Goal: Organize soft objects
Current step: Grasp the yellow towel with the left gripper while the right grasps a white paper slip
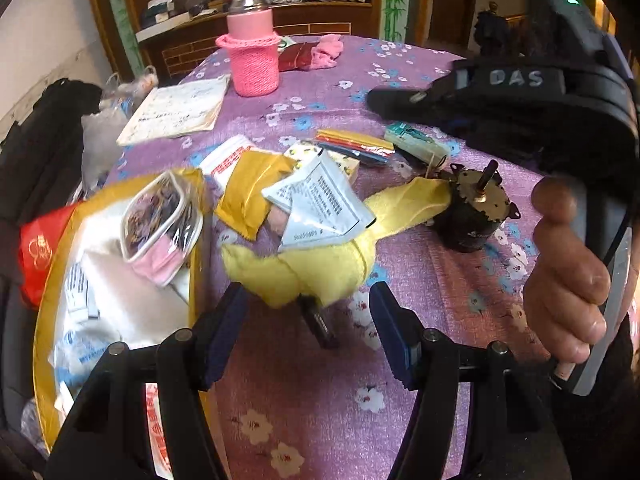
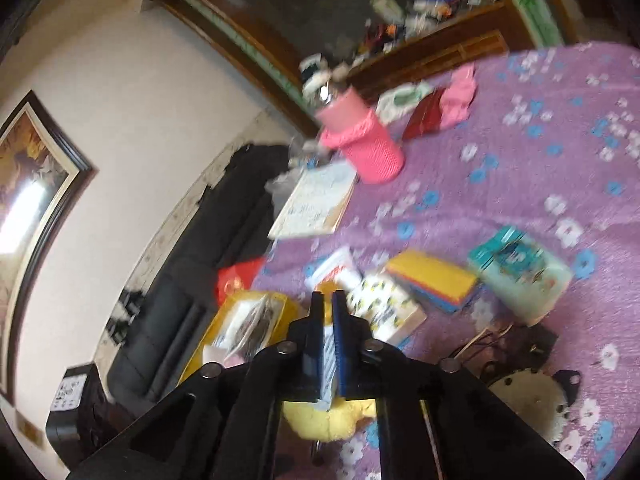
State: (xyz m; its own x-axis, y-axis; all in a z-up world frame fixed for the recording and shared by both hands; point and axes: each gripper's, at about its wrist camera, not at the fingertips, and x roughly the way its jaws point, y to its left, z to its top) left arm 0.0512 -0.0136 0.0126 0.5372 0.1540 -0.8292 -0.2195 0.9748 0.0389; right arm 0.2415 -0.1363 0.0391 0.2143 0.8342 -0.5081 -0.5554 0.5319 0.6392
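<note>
Plush (image 1: 320,268) lies by the box (image 1: 44,300); our left gripper (image 1: 310,320) gapes wide, right (image 2: 329,344) pinches a packet (image 2: 328,354).

I see a yellow plush toy (image 1: 320,264) lying flat on the purple floral cloth, near edge, just right of the yellow box, white sachet (image 1: 320,204) lying across its middle

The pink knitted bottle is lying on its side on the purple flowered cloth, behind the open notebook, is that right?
Not quite. In the left wrist view the pink knitted bottle stands upright, lid up, not on its side. The rest holds: it sits on the purple flowered cloth, behind the open notebook.
</note>
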